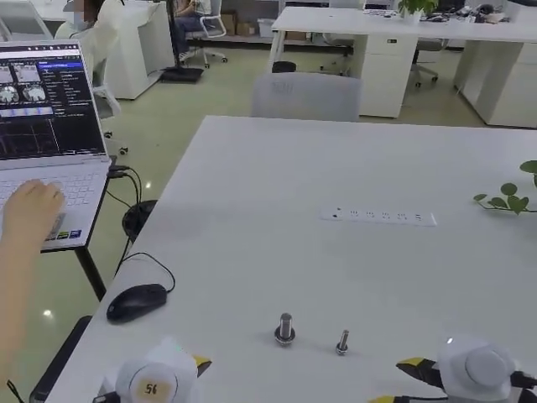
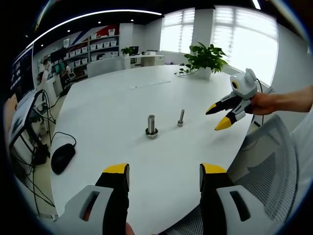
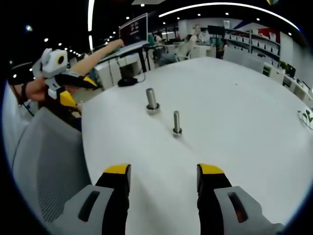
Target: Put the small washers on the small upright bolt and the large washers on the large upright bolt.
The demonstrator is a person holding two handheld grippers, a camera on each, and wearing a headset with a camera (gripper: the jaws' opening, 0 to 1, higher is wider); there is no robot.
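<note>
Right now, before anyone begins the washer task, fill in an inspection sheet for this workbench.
Surface: white table, smooth.
Job's things: large bolt and small bolt upright, side by side, apart.
Clutter: mouse, power strip, plant leaves.
Grippers: left hand-held gripper and right hand-held gripper open, holding nothing.
Cables: mouse cable looping near the table edge.
Surroundings: laptop with a hand on it, grey chair, office desks.

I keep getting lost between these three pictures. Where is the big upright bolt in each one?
Head view: large bolt, bottom centre.
Left gripper view: large bolt, near the centre.
Right gripper view: large bolt, upper centre.
Shared landmark: the small bolt standing beside it.
</note>
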